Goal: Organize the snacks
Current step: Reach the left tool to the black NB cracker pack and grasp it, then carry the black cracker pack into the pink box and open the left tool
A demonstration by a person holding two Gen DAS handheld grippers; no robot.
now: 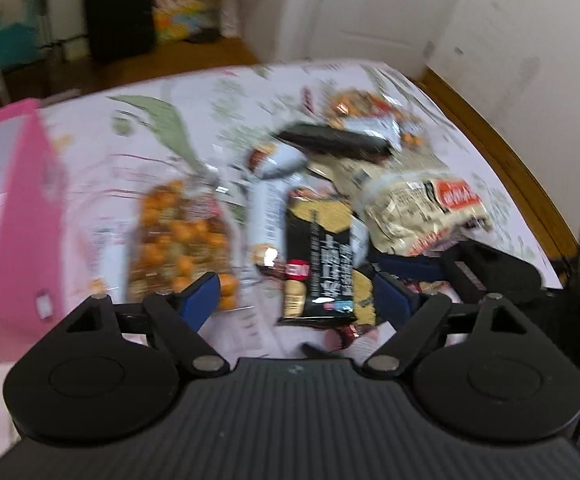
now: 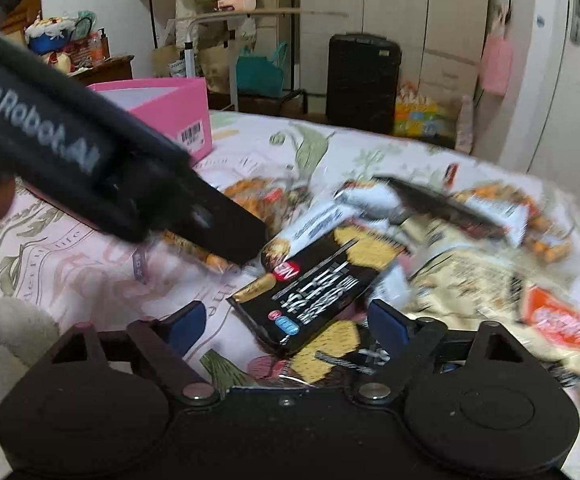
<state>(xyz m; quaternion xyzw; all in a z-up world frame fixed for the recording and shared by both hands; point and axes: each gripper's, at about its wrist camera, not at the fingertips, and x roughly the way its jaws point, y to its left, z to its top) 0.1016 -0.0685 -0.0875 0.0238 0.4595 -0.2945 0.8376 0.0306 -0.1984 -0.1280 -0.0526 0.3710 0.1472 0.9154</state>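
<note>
Both views are pretty smeared, so the print on the black-and-gold snack pack [image 1: 322,264] isn't readable. The pink box [image 1: 18,208] runs off the left edge in the left wrist view. In the right wrist view the left gripper [image 2: 226,232] covers most of the orange snack bag [image 2: 210,258].

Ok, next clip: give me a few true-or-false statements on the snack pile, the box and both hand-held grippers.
1. The left hand-held gripper is open. True.
2. The black and gold snack packet already sits in the pink box. False: it lies on the floral tablecloth, outside the box.
3. The right hand-held gripper grips a packet. False: its jaws are open, holding nothing.
4. A bag of orange snacks lies between the pink box and the black packet. True.
</note>
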